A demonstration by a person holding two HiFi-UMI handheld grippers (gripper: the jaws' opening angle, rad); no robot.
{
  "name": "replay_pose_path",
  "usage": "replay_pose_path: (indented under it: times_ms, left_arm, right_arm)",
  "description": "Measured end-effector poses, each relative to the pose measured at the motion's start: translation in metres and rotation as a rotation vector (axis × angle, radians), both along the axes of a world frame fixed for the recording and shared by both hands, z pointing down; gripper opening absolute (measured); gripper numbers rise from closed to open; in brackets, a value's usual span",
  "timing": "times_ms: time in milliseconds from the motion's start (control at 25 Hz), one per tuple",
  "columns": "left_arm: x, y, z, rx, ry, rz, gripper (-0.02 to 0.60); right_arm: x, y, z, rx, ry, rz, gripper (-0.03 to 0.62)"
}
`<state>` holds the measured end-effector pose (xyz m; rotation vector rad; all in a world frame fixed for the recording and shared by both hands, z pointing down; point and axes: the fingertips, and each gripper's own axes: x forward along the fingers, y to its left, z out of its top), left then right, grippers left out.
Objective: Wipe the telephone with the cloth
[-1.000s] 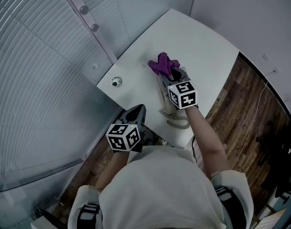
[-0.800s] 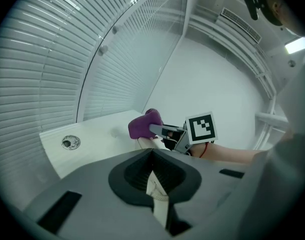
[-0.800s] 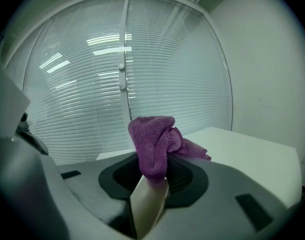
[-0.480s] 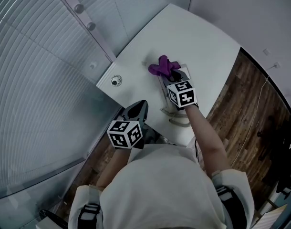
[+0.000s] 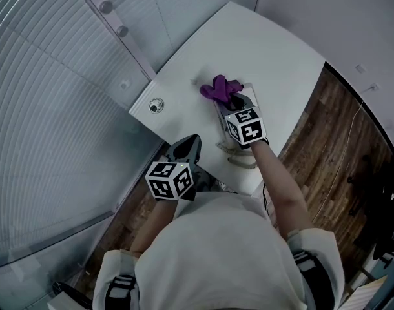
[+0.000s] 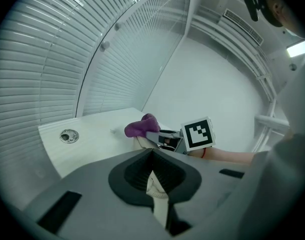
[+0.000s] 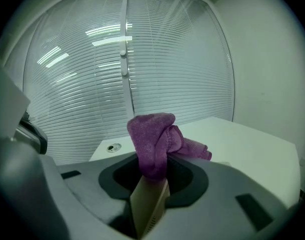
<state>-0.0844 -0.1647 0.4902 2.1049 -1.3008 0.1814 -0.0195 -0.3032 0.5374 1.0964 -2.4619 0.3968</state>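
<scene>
Nearest me, my left gripper [image 5: 186, 148] hangs just off the near edge of the white table [image 5: 274, 50], jaws closed together. Beyond it, the coiled cord [image 5: 239, 161] lies on the tabletop by the telephone [image 6: 138, 143]. My right gripper [image 5: 230, 99] is clamped on the purple cloth [image 5: 217, 89], which bunches out past its jaws onto the telephone's far end. Against a second ago, cloth and right gripper have shifted only slightly; the left has kept its place.

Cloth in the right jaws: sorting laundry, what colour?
Purple, a bunched fuzzy cloth; clearest in the right gripper view.
</scene>
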Motion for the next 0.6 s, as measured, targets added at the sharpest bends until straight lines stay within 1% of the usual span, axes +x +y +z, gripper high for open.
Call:
replay_pose_path:
  times_ms: [600]
  left_arm:
    - [0.008, 0.014, 0.001, 0.003, 0.016, -0.003, 0.02]
  right_arm:
    - [0.007, 0.03, 0.001, 0.014, 0.01, -0.021, 0.13]
